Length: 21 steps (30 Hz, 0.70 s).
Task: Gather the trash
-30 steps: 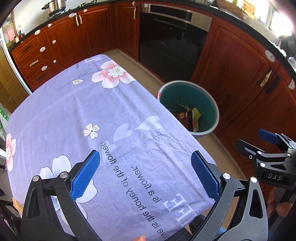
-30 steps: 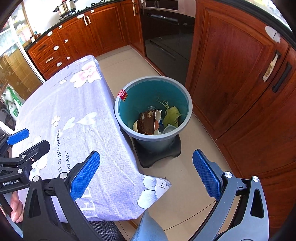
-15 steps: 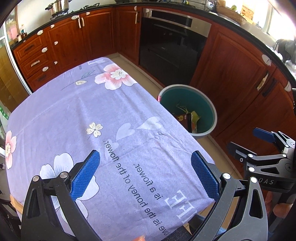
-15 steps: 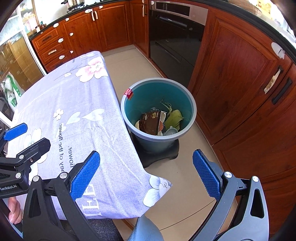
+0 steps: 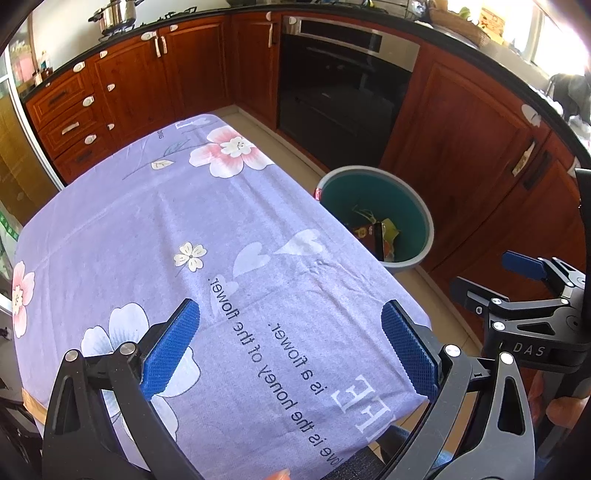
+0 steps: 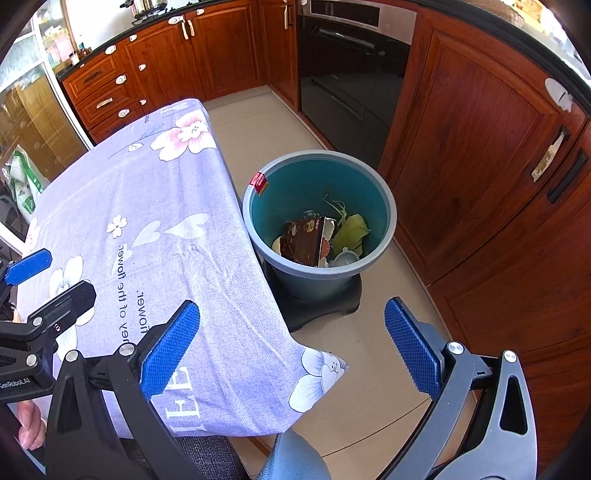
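Nearest, the left gripper [image 5: 290, 354] and the right gripper [image 6: 291, 349] are held spread wide, with nothing between their pads. Beyond them, a lilac flowered tablecloth [image 5: 155, 236] is seen. Farther off, trash [image 6: 314, 242] is gathered in the teal bin [image 6: 384, 236] on the floor beside the table.

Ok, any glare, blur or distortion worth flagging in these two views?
Left wrist view: window blown out top right, cabinets bowed by fisheye, tablecloth print sharp. Right wrist view: evenly lit, trash bin contents crisp, edges curved, corners vignetted black.
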Tool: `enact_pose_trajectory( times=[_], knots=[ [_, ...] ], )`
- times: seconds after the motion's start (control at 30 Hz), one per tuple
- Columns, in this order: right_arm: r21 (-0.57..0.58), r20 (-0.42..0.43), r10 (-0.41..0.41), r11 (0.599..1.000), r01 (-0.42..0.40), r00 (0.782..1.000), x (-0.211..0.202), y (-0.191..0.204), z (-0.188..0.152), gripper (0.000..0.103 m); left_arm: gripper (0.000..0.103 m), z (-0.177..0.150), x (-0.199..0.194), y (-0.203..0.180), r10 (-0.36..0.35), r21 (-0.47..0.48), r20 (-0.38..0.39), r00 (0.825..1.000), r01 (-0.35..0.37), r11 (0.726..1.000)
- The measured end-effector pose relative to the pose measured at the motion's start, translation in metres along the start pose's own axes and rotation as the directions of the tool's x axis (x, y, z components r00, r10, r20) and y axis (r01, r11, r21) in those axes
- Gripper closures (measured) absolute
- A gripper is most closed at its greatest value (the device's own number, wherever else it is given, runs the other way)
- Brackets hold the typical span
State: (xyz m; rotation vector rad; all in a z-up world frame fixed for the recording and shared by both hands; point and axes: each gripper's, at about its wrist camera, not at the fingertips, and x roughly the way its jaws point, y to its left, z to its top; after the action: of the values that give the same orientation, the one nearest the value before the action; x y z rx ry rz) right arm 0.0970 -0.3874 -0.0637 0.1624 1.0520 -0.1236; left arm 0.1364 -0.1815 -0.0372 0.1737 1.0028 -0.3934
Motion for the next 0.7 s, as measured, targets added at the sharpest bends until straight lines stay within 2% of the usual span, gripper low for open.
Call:
enact_pose_trajectory(
  times=[0.7],
  knots=[
    [0.028, -0.007, -0.005, 1.0, 0.005, 1.0, 0.0047, -0.0097, 0.002, 0.007, 0.004, 0.002, 0.0042, 0.0007, 0.01, -0.005, -0.011, 1.0, -0.01, 1.0]
  ],
)
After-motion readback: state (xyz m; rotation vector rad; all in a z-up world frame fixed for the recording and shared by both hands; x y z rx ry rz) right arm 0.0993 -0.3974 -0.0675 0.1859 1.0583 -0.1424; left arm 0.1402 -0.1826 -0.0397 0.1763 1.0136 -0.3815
